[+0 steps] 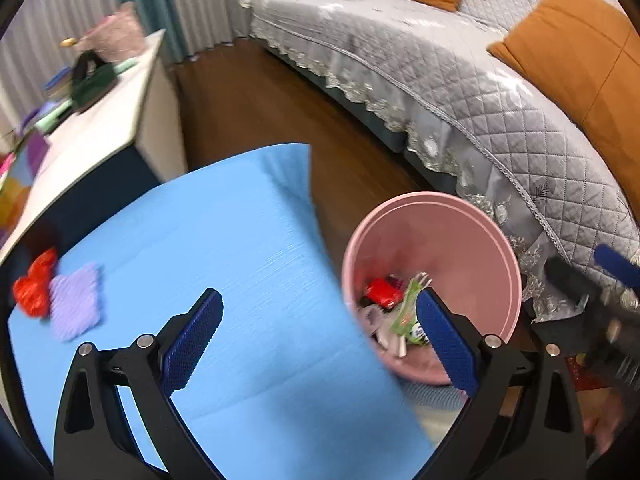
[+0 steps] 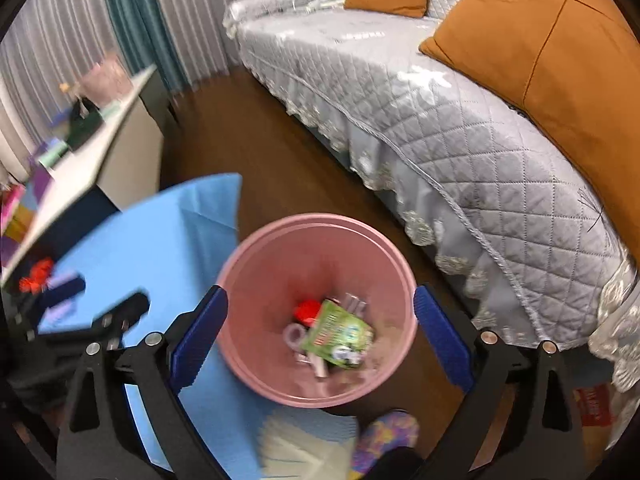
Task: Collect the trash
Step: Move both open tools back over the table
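Above pink bin (image 2: 316,320), L claw (image 1: 320,336) & R claw (image 2: 320,344) both spread, empty; drop done. Next: red wrapper (image 1: 34,284) on table (image 1: 240,280).

The pink bin (image 2: 256,356) looks like smooth matt plastic. A glossy green wrapper (image 2: 338,334) lies inside. The blue mat (image 1: 224,240) seems finely ribbed, perhaps foam. The sofa cover (image 2: 440,120) is quilted cloth; the floor (image 1: 248,100) is dark polished wood.

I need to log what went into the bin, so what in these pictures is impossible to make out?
- Pink bin contents, right wrist view: only a green packet and something red are clear; the rest is blurred.
- Left wrist view: the left gripper's finger covers part of the bin.
- Red item on the blue cloth: blurred.
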Available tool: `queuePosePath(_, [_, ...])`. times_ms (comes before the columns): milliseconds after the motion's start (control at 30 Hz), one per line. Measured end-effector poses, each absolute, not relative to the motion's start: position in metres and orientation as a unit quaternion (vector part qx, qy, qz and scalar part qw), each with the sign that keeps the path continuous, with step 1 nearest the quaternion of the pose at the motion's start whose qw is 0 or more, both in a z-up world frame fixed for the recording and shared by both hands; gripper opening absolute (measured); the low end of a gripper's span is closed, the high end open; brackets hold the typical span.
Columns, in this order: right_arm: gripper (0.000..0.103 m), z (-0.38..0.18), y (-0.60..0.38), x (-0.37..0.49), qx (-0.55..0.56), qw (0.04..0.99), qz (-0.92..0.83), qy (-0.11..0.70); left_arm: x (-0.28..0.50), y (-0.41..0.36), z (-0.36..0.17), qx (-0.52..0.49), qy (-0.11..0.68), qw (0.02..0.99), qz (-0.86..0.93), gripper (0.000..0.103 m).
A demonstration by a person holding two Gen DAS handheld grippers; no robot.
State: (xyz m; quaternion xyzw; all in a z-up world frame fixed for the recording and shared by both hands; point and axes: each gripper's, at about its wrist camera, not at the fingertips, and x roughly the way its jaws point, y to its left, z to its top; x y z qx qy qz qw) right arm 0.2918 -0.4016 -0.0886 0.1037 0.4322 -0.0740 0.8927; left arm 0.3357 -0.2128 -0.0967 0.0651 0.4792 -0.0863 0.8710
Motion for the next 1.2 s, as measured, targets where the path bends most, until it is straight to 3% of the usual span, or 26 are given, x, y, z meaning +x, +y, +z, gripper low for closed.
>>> queuePosePath(533, [0.097,-0.028,-0.245,0.201,0.084,0.918,0.088,0.378,0.181,-0.022,-0.04,0.068,0.424,0.902,0.052,0.094])
queuePosePath(867, [0.097,-0.044,-0.142,0.165,0.014,0.916,0.182,0.358,0.126,0.055,-0.055,0.037,0.418,0.899,0.127,0.094])
queuePosePath(1200, [0.097,-0.082,-0.103,0.173,-0.032,0.903,0.199,0.378,0.139,0.094,-0.1,-0.015,0.43,0.891,0.148,0.094])
